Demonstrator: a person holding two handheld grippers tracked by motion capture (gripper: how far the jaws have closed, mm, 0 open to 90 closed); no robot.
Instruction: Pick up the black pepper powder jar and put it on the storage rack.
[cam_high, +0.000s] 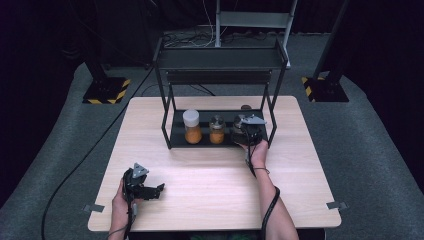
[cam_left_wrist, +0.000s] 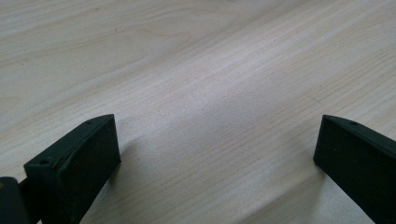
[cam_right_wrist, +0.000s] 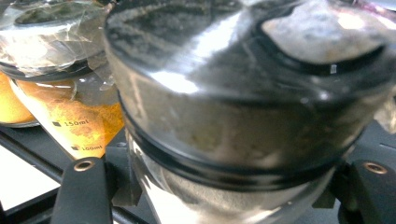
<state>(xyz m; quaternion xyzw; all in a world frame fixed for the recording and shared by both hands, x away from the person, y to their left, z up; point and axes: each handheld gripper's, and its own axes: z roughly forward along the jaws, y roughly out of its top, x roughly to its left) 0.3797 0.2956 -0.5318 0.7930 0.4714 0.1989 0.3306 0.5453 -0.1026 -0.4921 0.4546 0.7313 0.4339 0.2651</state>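
Observation:
A black two-tier rack stands at the back of the table, and my right gripper (cam_high: 249, 131) reaches into the right end of its lower shelf (cam_high: 177, 136). In the right gripper view, a glass-lidded jar of grey powder (cam_right_wrist: 243, 116) sits pinched between the jaws of my right gripper (cam_right_wrist: 229, 167). In the high view only a dark sliver of this jar (cam_high: 235, 128) peeks out left of the gripper. Near the table's front left corner my left gripper (cam_high: 160, 190) lies low over the wood. Its jaws stand wide apart around bare tabletop, left gripper (cam_left_wrist: 217, 135).
Two more jars share the lower shelf: a white-lidded jar of orange powder (cam_high: 192, 127) and a smaller jar of orange powder (cam_high: 217, 130), the latter just left of the held jar (cam_right_wrist: 70, 112). The rack's upper shelf (cam_high: 220, 59) overhangs them. Light wooden table (cam_high: 210, 185).

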